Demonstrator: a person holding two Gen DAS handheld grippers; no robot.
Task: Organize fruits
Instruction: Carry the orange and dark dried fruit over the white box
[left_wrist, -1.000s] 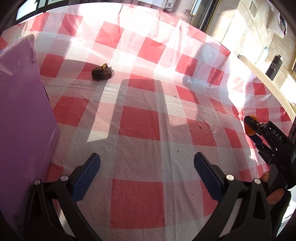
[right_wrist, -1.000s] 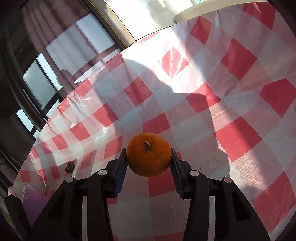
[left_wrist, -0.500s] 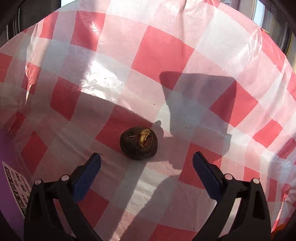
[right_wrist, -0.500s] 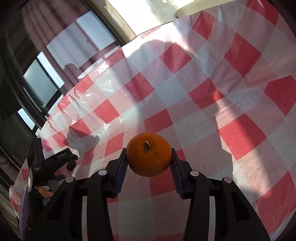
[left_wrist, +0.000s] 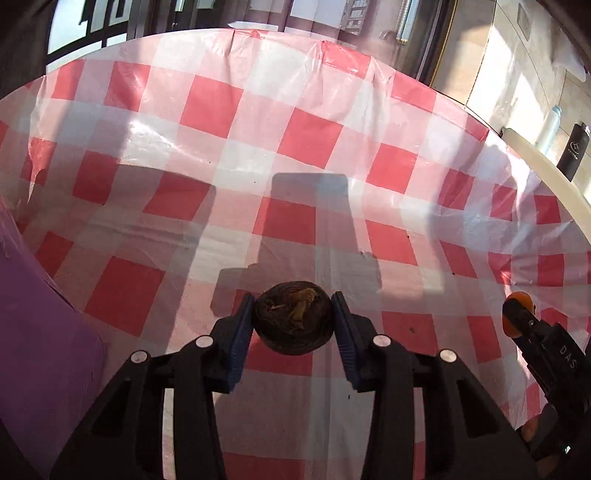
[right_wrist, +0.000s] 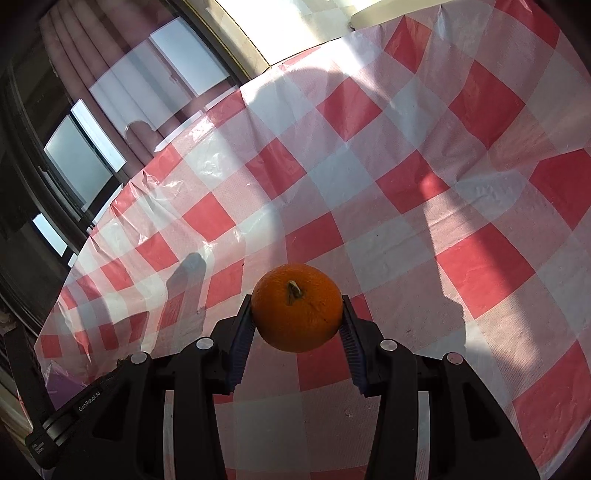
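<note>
My left gripper (left_wrist: 293, 319) is shut on a small dark brown fruit (left_wrist: 293, 317) with a dry tan stem, held just above the red-and-white checked tablecloth (left_wrist: 295, 133). My right gripper (right_wrist: 297, 308) is shut on an orange (right_wrist: 297, 306), stem facing the camera, held above the cloth (right_wrist: 480, 273). The right gripper and a sliver of the orange (left_wrist: 517, 297) also show at the right edge of the left wrist view. Part of the left gripper's body (right_wrist: 74, 413) shows at the lower left of the right wrist view.
A purple box (left_wrist: 33, 354) stands at the left of the left wrist view; its corner (right_wrist: 61, 384) shows in the right wrist view. A dark bottle (left_wrist: 572, 151) and a pale bottle (left_wrist: 550, 125) stand on a ledge beyond the table. Windows lie behind the table's far edge.
My left gripper reached the dark fruit, closed on it and lifted it off the cloth. My right gripper kept holding the orange and shifted slightly.
</note>
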